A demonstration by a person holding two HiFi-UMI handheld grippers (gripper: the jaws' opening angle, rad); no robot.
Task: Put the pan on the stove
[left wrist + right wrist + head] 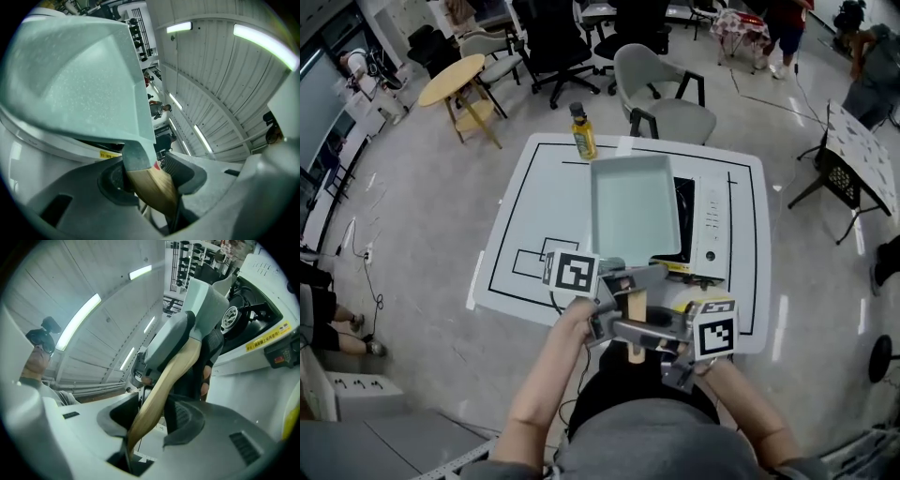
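In the head view a pale green rectangular pan (633, 204) hovers over the white table (534, 197), overlapping the left part of the stove (709, 223). Its wooden handle (636, 314) points toward me. My left gripper (617, 283) is shut on the handle close to the pan. My right gripper (654, 330) is shut on it nearer the free end. The left gripper view shows the pan's underside (70, 79) above the handle (152, 187), which sits between the pads of that gripper (147, 180). In the right gripper view the handle (164, 385) runs through the gripper (157, 420), with the stove's burner (255, 310) beyond.
A yellow bottle (583, 134) stands at the table's far edge, just beyond the pan. Black outlines (530, 264) are marked on the table's left part. A grey chair (666, 94) and a round wooden table (455, 82) stand on the floor behind.
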